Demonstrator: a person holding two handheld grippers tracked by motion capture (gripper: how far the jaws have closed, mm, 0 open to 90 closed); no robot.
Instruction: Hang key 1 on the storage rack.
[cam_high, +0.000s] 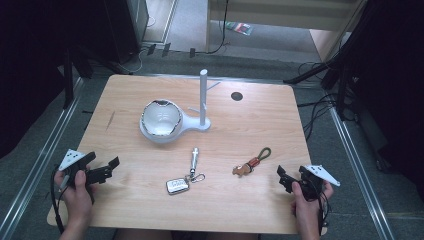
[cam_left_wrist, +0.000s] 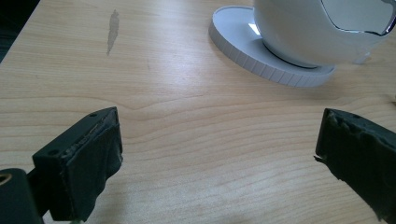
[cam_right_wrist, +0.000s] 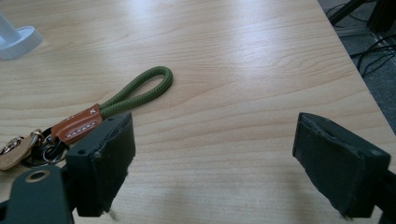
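Pale wood grain runs across the table (cam_high: 250, 130) in front of you, with a white bowl (cam_high: 161, 120) sitting on the round base of a white stand (cam_high: 203, 100) toward the far side and a car key fob with a silver tag (cam_high: 182, 180) lying near the middle of the near edge. Your right gripper (cam_high: 286, 179) rests low at the near right with its jaws spread wide and nothing between them, and the green-loop keychain with its tan leather strap (cam_right_wrist: 116, 105) lies flat just beside its left jaw, apart from it. Your left gripper (cam_high: 107, 169) sits at the near left, jaws likewise spread over bare wood, well apart from the bowl.
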